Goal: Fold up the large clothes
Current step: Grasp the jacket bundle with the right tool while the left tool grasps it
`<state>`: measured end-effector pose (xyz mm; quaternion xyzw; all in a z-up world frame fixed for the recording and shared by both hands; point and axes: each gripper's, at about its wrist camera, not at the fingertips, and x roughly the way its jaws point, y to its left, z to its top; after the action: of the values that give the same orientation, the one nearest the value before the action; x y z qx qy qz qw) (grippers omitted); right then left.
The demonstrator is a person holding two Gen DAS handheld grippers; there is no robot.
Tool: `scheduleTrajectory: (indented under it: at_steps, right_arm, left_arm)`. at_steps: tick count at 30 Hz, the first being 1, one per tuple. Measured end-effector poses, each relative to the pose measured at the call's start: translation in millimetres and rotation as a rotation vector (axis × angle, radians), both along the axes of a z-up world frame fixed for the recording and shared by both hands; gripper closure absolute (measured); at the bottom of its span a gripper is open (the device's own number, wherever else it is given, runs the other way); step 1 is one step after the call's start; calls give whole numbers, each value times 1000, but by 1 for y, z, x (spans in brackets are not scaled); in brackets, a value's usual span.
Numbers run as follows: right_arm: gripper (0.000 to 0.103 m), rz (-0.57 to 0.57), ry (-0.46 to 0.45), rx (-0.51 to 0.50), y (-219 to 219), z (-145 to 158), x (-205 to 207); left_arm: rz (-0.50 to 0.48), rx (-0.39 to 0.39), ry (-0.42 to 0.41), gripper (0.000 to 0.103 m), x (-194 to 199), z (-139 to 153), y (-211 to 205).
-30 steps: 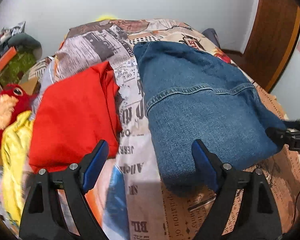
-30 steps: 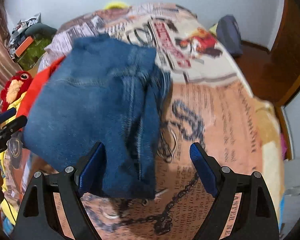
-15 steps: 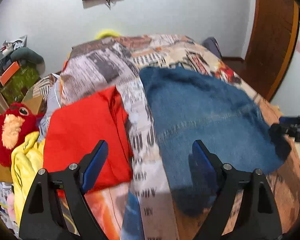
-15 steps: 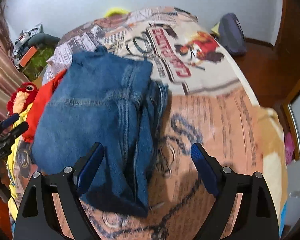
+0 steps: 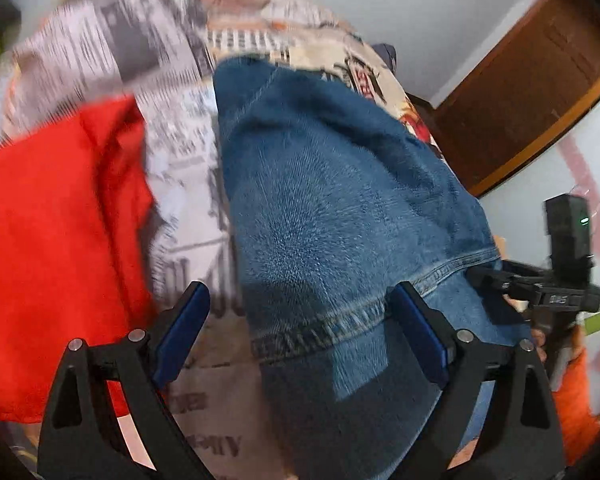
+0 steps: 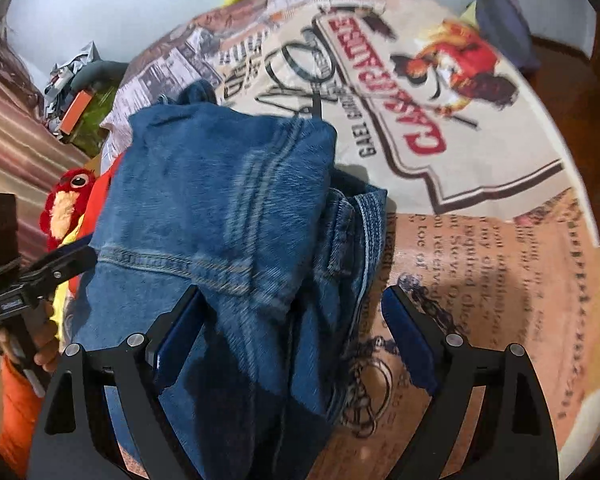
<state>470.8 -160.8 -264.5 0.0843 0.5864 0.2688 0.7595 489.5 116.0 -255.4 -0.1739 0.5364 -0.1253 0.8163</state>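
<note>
The denim garment (image 5: 340, 216) lies folded in a thick stack on the printed bedspread (image 6: 480, 152), beside a red garment (image 5: 60, 220), with the left gripper (image 5: 300, 332) and right gripper (image 6: 292, 328) spread wide over its near edge, apparently positioned to take hold.

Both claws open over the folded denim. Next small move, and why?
Probably lower both claws onto the near edge of the folded denim garment and press it flat. The left claw and right claw are open, holding nothing, and the fold looks bulky, with loose layers sticking out on its right side. The red garment beside it already lies folded on the printed bedspread.
</note>
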Motion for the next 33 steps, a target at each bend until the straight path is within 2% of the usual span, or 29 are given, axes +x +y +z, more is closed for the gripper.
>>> scheduleTrajectory:
  at_steps: [4,6,10,13,14,15,16,20,23,27,33]
  right_arm:
    - [15,38,113,84,-5,-19,14]
    - [11,46,150,119,-7,-27,19]
    - [7,56,132,121,-3,-26,19]
    - [8,50,118,132,5,-23,19]
    - [11,44,117,143,5,-22,20]
    - [13,39,117,152,8,-21,19]
    - [16,36,119,153,9,-20,21]
    - [47,17,116,168,9,-9,17]
    - [63,31,77,145,12,9,8]
    - [67,51,-15,110,18,51,-14]
    - [69,78,-128,118,38,110,-39]
  left_arm:
    - [30,-127,60,10,12,-19,7]
    - [39,-150,76,10,17,-25,7]
    - [33,-190,98,10,26,-33,2]
    - [30,-201,109,11,28,-33,-1]
    - [31,-202,112,12,28,-33,-1]
    - [28,-213,113,20,27,-31,-3]
    - [25,-214,112,22,25,-29,-4]
    - [-4,-132,89,33,19,-13,-15]
    - [-15,-123,74,44,11,5,-21]
    - [-53,-149,17,56,-11,42,-20]
    - [-64,-115,-95,59,-55,105,-7]
